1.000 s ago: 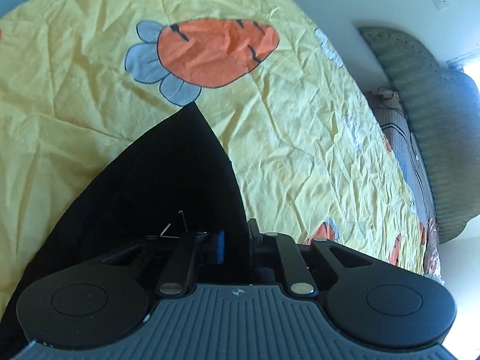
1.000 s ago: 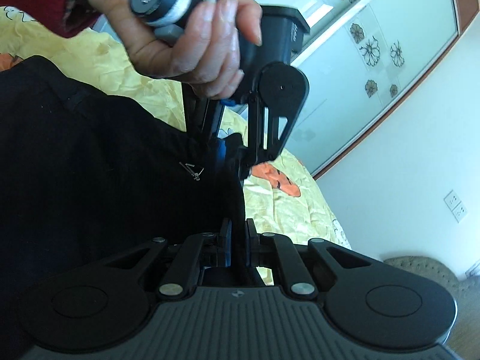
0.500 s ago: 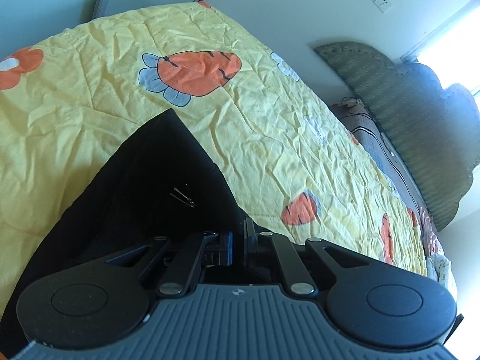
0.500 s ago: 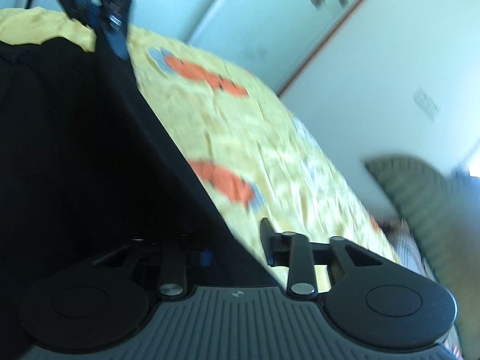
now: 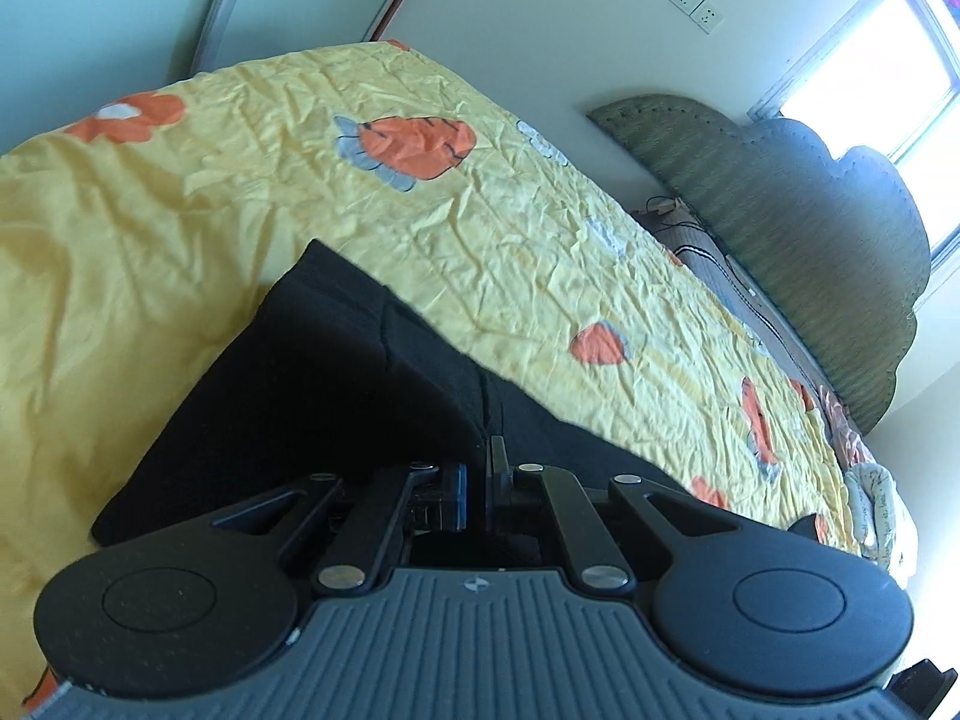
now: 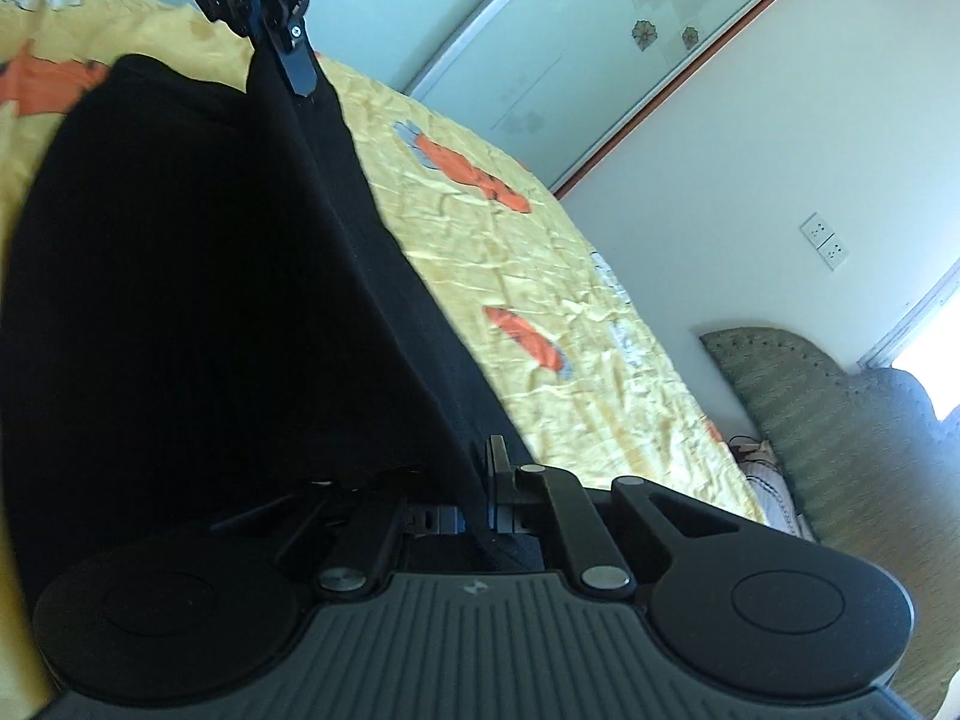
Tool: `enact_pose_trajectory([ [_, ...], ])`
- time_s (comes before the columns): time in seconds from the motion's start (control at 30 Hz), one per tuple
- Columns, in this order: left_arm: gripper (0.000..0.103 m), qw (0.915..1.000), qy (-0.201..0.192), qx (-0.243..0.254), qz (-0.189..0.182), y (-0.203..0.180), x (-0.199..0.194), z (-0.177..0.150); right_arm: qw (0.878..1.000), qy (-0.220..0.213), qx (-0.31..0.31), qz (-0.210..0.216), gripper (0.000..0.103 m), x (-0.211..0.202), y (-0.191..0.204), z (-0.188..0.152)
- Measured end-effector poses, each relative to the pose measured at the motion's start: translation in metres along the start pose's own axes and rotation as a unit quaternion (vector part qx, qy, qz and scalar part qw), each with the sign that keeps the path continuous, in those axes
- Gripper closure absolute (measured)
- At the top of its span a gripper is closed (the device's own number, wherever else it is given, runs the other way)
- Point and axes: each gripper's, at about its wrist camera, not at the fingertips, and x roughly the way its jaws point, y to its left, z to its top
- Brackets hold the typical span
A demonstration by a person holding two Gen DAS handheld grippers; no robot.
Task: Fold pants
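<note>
The black pants (image 5: pixel 336 384) are lifted off a yellow bed sheet (image 5: pixel 540 252) and hang from both grippers. My left gripper (image 5: pixel 480 468) is shut on the pants' top edge. My right gripper (image 6: pixel 480 480) is shut on the same edge of the pants (image 6: pixel 198 276), further along. The edge is stretched taut between them. In the right wrist view the left gripper (image 6: pixel 300 81) shows at the top left, held by a hand, pinching the cloth. The lower part of the pants is hidden.
The sheet has orange carrot prints (image 5: pixel 414 141). A padded green headboard (image 5: pixel 798 228) stands at the right with pillows (image 5: pixel 876 492) below it. A sliding wardrobe door (image 6: pixel 576 42) and wall sockets (image 6: pixel 825 240) are behind the bed.
The two grippers have moved apart along the pants' edge, pulling it taut. The right gripper's jaws, apart half a second ago, are now closed on the cloth. Both views have swung toward the headboard.
</note>
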Motion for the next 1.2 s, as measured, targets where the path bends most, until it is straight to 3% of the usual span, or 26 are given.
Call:
enact_pose_trajectory([
  [0.2, 0.097, 1.0000, -0.005, 0.001, -0.001, 0.018, -0.015, -0.023, 1.000, 0.008, 0.014, 0.010, 0.097, -0.021, 0.032, -0.005],
  [0.43, 0.097, 0.9998, -0.002, 0.015, 0.016, 0.024, -0.022, -0.042, 0.999, 0.011, 0.034, 0.016, 0.097, -0.032, 0.041, -0.006],
  [0.77, 0.096, 0.9995, 0.014, -0.006, 0.026, 0.042, -0.023, -0.053, 0.999, 0.016, 0.040, 0.021, 0.097, -0.042, 0.061, -0.007],
  [0.8, 0.090, 0.9995, 0.015, -0.015, 0.024, 0.045, -0.023, -0.053, 0.999, 0.018, 0.041, 0.020, 0.097, -0.041, 0.063, -0.008],
  [0.83, 0.076, 0.9993, 0.011, -0.027, 0.021, 0.048, -0.024, -0.052, 0.999, 0.019, 0.040, 0.020, 0.097, -0.040, 0.063, -0.008],
  [1.07, 0.078, 0.9942, -0.051, -0.090, 0.031, 0.067, -0.041, -0.037, 0.999, 0.019, 0.037, 0.006, 0.097, -0.043, 0.073, -0.010],
  [1.1, 0.090, 0.9937, -0.054, -0.093, 0.033, 0.070, -0.042, -0.037, 0.999, 0.019, 0.038, 0.005, 0.097, -0.042, 0.075, -0.010],
  [1.2, 0.091, 0.9945, -0.058, -0.073, 0.046, 0.067, -0.042, -0.040, 0.999, 0.019, 0.039, 0.001, 0.097, -0.042, 0.078, -0.010],
])
